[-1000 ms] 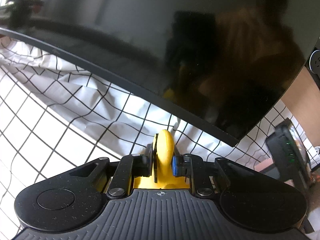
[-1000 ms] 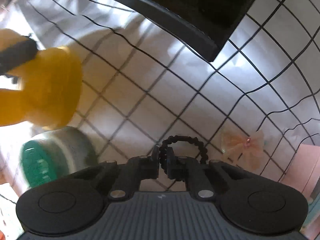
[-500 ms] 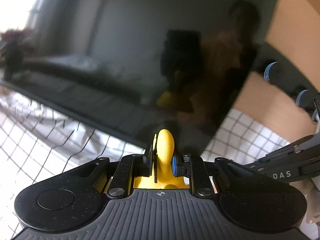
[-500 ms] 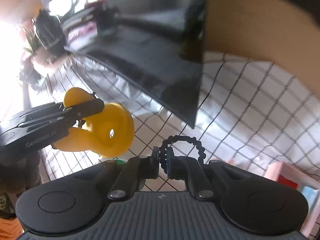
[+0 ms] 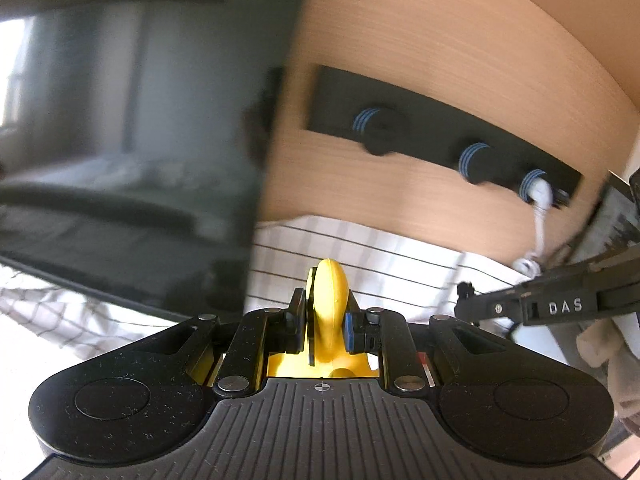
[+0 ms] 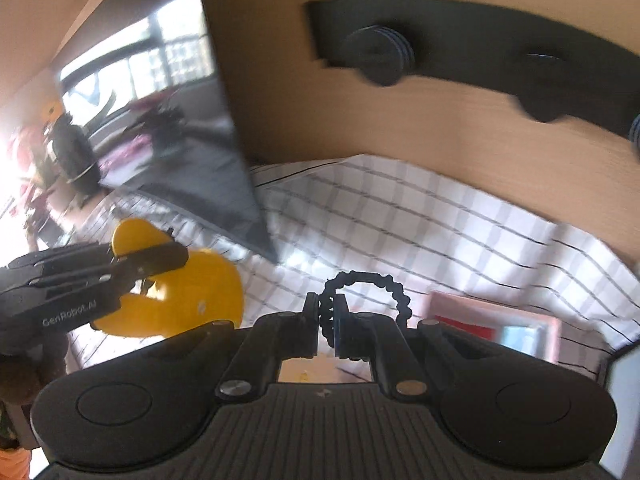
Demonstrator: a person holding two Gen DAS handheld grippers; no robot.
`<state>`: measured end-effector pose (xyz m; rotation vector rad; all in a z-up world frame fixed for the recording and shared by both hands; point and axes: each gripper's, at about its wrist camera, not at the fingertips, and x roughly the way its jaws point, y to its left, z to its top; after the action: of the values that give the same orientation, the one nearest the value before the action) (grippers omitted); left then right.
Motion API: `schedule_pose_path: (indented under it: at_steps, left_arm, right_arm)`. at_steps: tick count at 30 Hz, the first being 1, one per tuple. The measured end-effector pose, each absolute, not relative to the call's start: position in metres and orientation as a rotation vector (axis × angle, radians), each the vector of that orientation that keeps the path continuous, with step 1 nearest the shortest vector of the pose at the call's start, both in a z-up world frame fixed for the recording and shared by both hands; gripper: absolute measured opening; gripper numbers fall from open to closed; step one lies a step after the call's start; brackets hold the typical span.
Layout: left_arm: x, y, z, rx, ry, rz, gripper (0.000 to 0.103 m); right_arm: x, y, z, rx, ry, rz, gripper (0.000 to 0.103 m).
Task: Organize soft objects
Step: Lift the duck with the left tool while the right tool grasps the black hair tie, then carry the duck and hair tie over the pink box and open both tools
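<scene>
Yellow rubber fills my left claw [image 5: 326, 326]: its pads are clamped on the yellow duck toy [image 5: 329, 300], lifted above the checked cloth [image 6: 420, 224] near the dark screen [image 5: 120, 140]. My right claw [image 6: 327, 322] is closed on a black beaded loop [image 6: 372, 280], also held off the cloth-covered surface. Ahead, on the wooden panel [image 5: 440, 40], I see a black rack [image 5: 420, 128] with blue-striped pegs [image 5: 474, 158].
</scene>
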<state>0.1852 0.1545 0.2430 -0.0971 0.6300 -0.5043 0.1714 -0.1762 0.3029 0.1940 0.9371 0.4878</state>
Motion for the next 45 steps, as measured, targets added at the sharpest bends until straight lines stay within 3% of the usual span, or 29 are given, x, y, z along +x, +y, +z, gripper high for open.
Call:
schedule_pose_path:
  at_steps: [12, 23, 30, 35, 38, 45]
  left_arm:
    - [0.167, 0.026, 0.221, -0.042, 0.735, -0.722, 0.020]
    - [0.178, -0.045, 0.164, -0.104, 0.882, -0.794, 0.020]
    - [0.206, -0.062, 0.122, -0.204, 0.868, -0.742, 0.022]
    - [0.219, -0.077, 0.087, -0.173, 0.967, -0.777, 0.025]
    - [0.209, -0.078, 0.094, -0.128, 0.901, -0.831, 0.037]
    - [0.202, -0.051, 0.124, -0.116, 0.834, -0.858, 0.038]
  right_arm:
    - [0.133, -0.295, 0.272, 0.326, 0.915, 0.285, 0.007]
    - [0.115, -0.330, 0.243, 0.398, 0.864, 0.228, 0.007]
    - [0.134, -0.331, 0.214, 0.494, 0.867, 0.212, 0.007]
    - [0.148, -0.333, 0.202, 0.527, 0.844, 0.175, 0.007]
    - [0.160, -0.330, 0.200, 0.541, 0.840, 0.182, 0.007]
    - [0.203, -0.303, 0.184, 0.495, 0.880, 0.203, 0.012]
